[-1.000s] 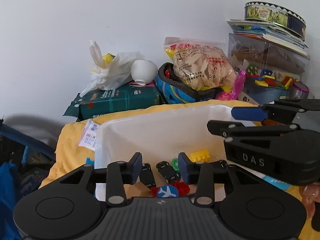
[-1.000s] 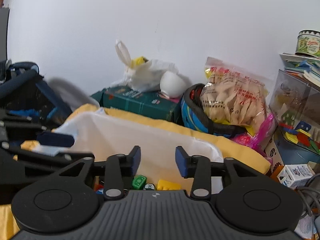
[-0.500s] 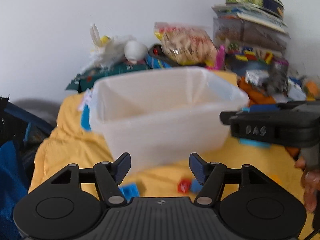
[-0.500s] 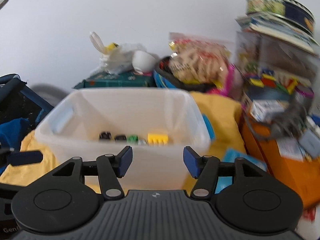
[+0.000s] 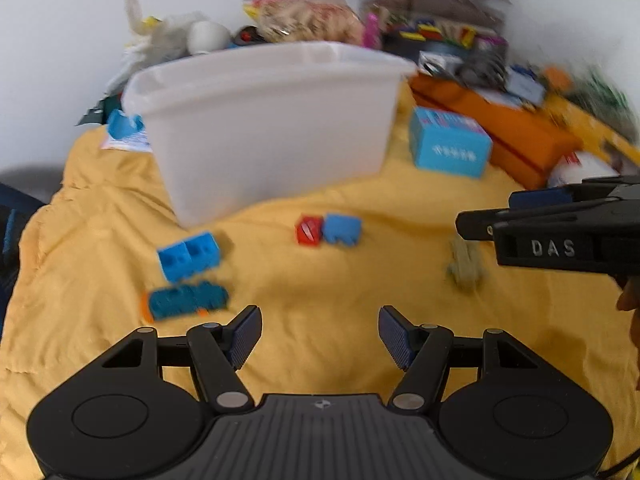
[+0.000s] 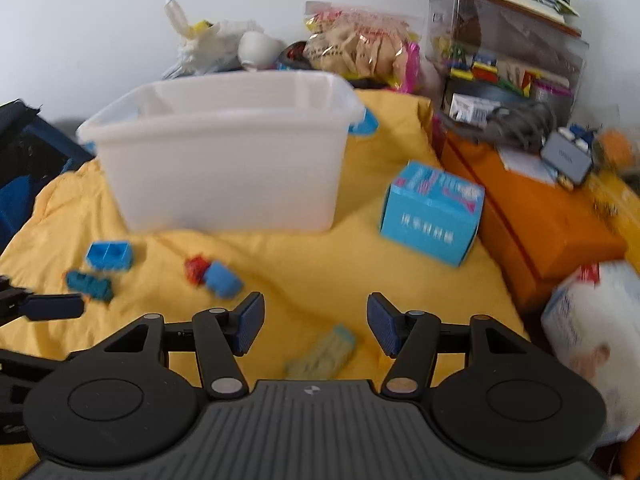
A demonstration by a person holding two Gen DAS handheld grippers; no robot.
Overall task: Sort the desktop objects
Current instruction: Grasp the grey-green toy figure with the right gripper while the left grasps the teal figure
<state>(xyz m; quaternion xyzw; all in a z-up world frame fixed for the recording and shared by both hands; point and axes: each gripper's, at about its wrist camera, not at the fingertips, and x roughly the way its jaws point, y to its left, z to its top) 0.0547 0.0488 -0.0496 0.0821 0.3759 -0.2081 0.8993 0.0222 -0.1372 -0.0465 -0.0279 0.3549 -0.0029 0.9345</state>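
A white plastic bin (image 5: pixel 272 120) (image 6: pixel 224 160) stands on a yellow cloth (image 5: pixel 320 280). In front of it lie a blue brick (image 5: pixel 188 256) (image 6: pixel 109 255), a teal toy car (image 5: pixel 186 300) (image 6: pixel 89 285), a red piece (image 5: pixel 309 231) (image 6: pixel 196 269) touching a blue block (image 5: pixel 342 230) (image 6: pixel 223 279), and a pale green toy (image 5: pixel 466 266) (image 6: pixel 322 354). My left gripper (image 5: pixel 320 334) is open and empty above the cloth, near the loose pieces. My right gripper (image 6: pixel 316 322) is open and empty, with the pale green toy just below its fingers; it also shows in the left wrist view (image 5: pixel 560 232).
A light blue carton (image 6: pixel 432 216) (image 5: pixel 448 148) stands right of the bin. An orange box (image 6: pixel 532 216), a white pack (image 6: pixel 592 340), a clear box of toys (image 6: pixel 508 56), a snack bag (image 6: pixel 360 48) and a white plastic bag (image 6: pixel 208 48) crowd the right and back.
Both grippers have pulled back and up from over the bin to the cloth in front of it. Both have opened wider. The loose toys have come into view.
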